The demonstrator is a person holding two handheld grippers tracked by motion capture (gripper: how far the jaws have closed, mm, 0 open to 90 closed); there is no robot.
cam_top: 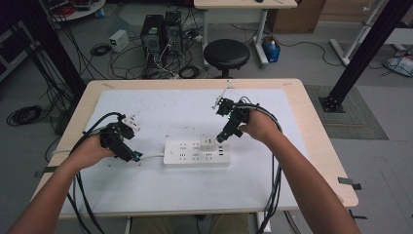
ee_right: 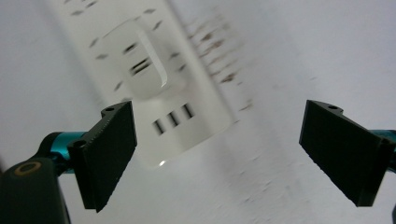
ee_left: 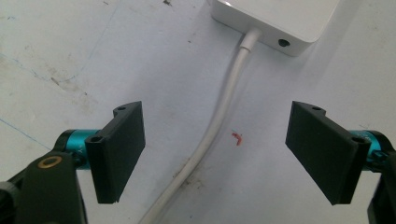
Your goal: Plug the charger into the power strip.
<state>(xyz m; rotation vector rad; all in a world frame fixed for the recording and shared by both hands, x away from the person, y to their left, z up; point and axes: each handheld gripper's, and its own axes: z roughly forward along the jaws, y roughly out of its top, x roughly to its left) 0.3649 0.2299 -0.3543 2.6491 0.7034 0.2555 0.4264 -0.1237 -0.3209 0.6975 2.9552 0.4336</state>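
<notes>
- Your left claw (cam_top: pixel 138 157) sits near you at 9 o'clock of the power strip (cam_top: pixel 196 152), jaws apart, straddling the white cord (ee_left: pixel 219 116) without pressing it.
- Strip lies mid-table (cam_top: pixel 146 190), long axis running 9 to 3.
- White adapter (cam_top: pixel 208 142) sits plugged into the strip's far row.
- Your right claw (cam_top: pixel 221 139) is the nearer one, just at the adapter's 3 o'clock, jaws apart, nothing gripped.
</notes>
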